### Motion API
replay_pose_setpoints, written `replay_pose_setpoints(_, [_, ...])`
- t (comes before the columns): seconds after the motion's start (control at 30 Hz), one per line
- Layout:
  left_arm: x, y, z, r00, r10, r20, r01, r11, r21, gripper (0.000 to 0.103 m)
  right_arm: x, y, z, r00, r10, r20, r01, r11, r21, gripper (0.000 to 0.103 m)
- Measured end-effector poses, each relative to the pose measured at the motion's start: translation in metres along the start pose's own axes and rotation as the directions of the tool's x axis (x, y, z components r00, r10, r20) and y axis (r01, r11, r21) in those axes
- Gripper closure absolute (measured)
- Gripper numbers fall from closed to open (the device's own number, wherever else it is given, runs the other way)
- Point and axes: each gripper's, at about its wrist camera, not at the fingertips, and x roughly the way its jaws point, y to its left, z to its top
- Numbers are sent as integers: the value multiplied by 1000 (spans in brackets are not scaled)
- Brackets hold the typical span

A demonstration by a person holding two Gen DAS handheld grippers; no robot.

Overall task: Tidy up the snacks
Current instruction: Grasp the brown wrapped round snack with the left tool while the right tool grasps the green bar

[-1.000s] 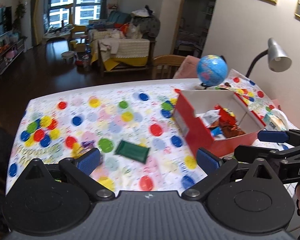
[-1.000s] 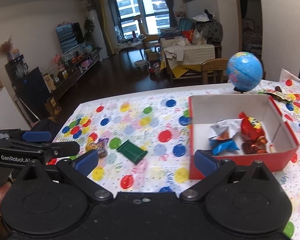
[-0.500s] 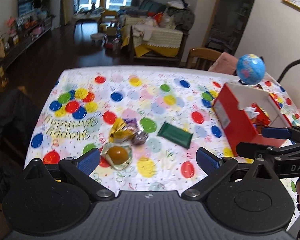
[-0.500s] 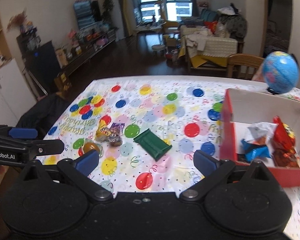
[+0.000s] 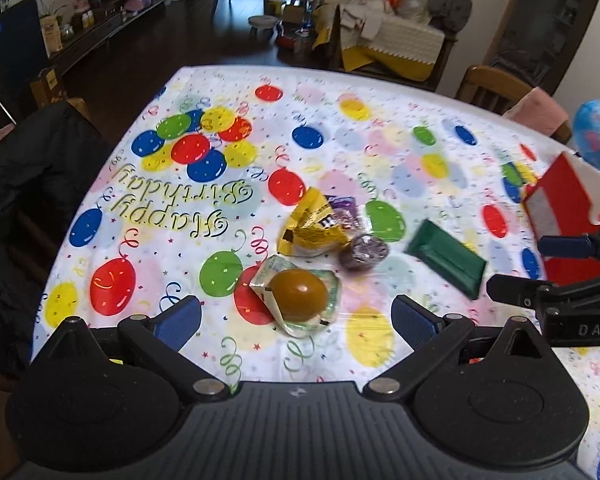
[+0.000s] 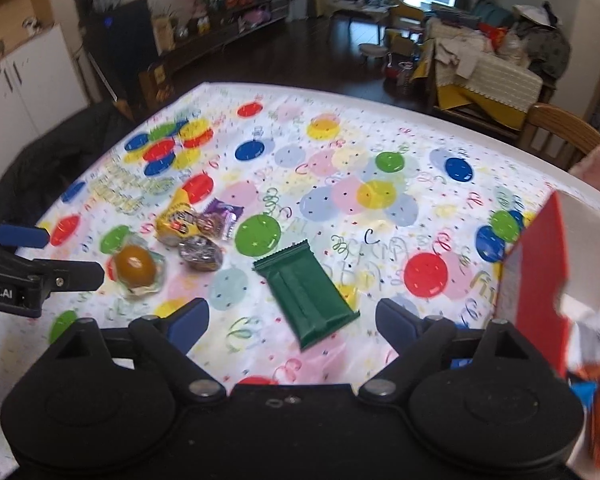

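Observation:
My left gripper (image 5: 296,320) is open, low over the balloon tablecloth (image 5: 340,152). A brown egg-shaped snack in a clear wrapper (image 5: 298,290) lies just ahead between its fingers, untouched. Beyond it lie a yellow candy bag (image 5: 314,228), a purple wrapper (image 5: 342,204) and a dark round sweet (image 5: 362,252). My right gripper (image 6: 293,322) hovers over a green bar (image 6: 308,292). Its jaws are closing, with the bar's near end between them and the pads clear of it. The red box (image 6: 540,280) stands at the right and holds several snacks.
A blue globe (image 5: 598,140) stands behind the box. A dark jacket (image 5: 40,168) hangs over a chair at the table's left edge. A wooden chair (image 6: 560,132) stands at the far side. The other gripper shows at the edge of each view.
Both grippers have come down toward the table and swung left. The loose snacks now fill the middle of each view, and the red box has slid to the right edge.

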Motion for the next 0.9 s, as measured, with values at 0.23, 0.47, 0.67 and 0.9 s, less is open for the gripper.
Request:
replay_pose_setpoints(0.23, [35, 0, 5, 998, 31, -48, -31, 1000, -4, 9, 46, -3, 9, 998, 15, -56, -19, 997, -80, 21])
replay_pose_setpoints(0.47, [55, -4, 6, 996, 38, -75, -37, 999, 11, 13, 70, -10, 11, 997, 9, -81, -16, 996, -88, 27])
replay_pose_setpoints(0.67, [64, -3, 6, 994, 46, -95, -44, 999, 18, 31, 79, -11, 7, 996, 10, -93, -20, 995, -98, 33])
replay_pose_setpoints(0.9, [66, -2, 9, 994, 39, -97, -38, 999, 19, 42, 77, -7, 3, 997, 15, -72, -22, 995, -93, 51])
